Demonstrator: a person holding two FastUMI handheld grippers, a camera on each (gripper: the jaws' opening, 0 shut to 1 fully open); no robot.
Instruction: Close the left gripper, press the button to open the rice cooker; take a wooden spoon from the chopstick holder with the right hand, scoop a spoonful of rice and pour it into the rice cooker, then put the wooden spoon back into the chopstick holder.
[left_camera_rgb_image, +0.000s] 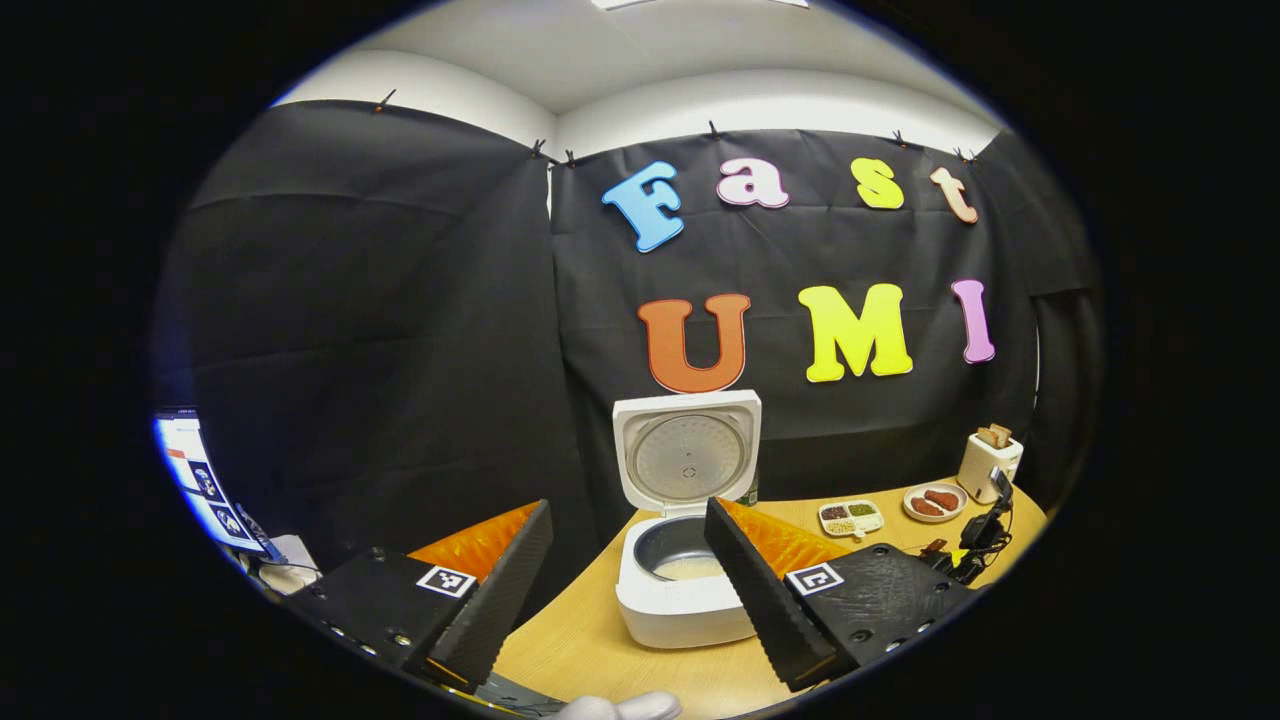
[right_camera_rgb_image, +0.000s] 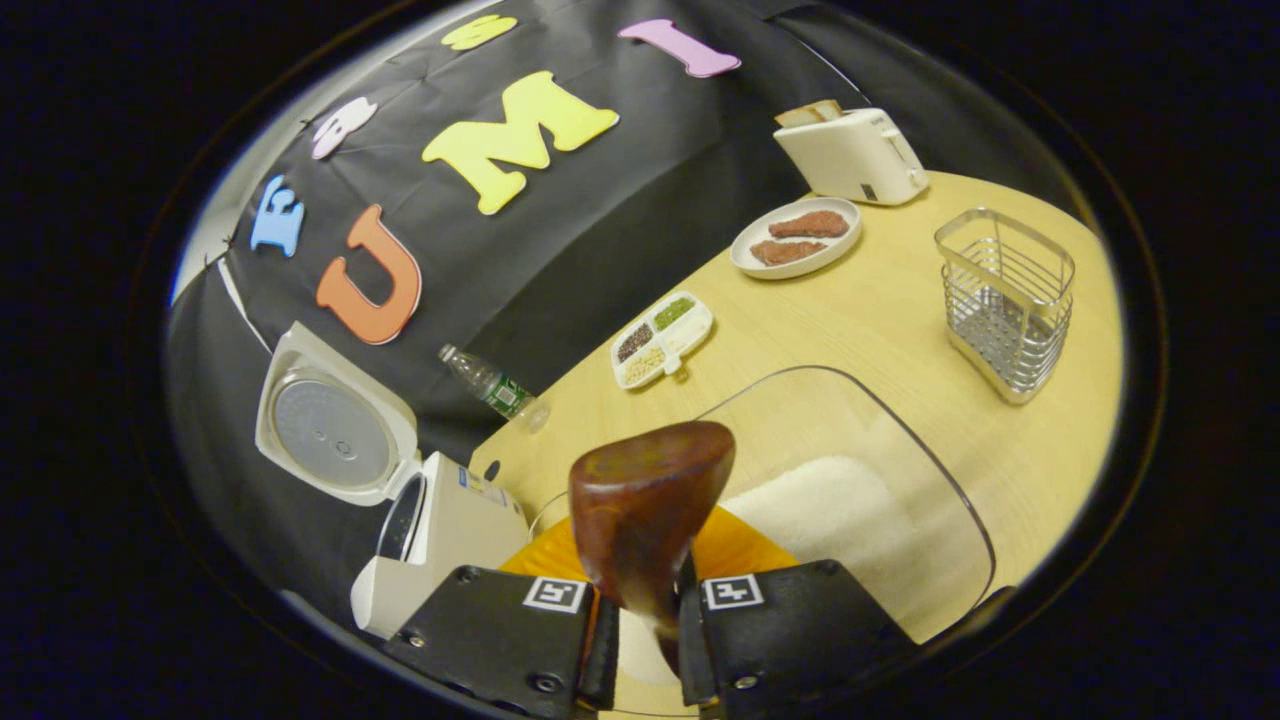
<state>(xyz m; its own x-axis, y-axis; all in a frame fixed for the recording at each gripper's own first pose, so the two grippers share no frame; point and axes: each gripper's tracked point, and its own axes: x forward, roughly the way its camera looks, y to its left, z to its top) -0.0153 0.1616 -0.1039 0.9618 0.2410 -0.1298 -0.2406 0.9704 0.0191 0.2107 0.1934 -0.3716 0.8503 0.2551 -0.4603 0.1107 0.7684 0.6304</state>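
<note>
The right tool (right_camera_rgb_image: 640, 640) is clamped on the handle of the wooden spoon (right_camera_rgb_image: 648, 505), a stiff, light, glossy dark-brown piece best held low on the handle so the bowl stays level (rice spills easily). Its bowl hangs over the clear glass rice bowl (right_camera_rgb_image: 940, 480) of white grains, beside the rice cooker (right_camera_rgb_image: 440, 540) with lid up. The left tool (left_camera_rgb_image: 625, 570) stands open facing that cooker on the desk (left_camera_rgb_image: 590, 640).

Cloth-walled booth, mock kitchen: toaster (right_camera_rgb_image: 855, 155), rice cooker (left_camera_rgb_image: 685, 520)
</note>
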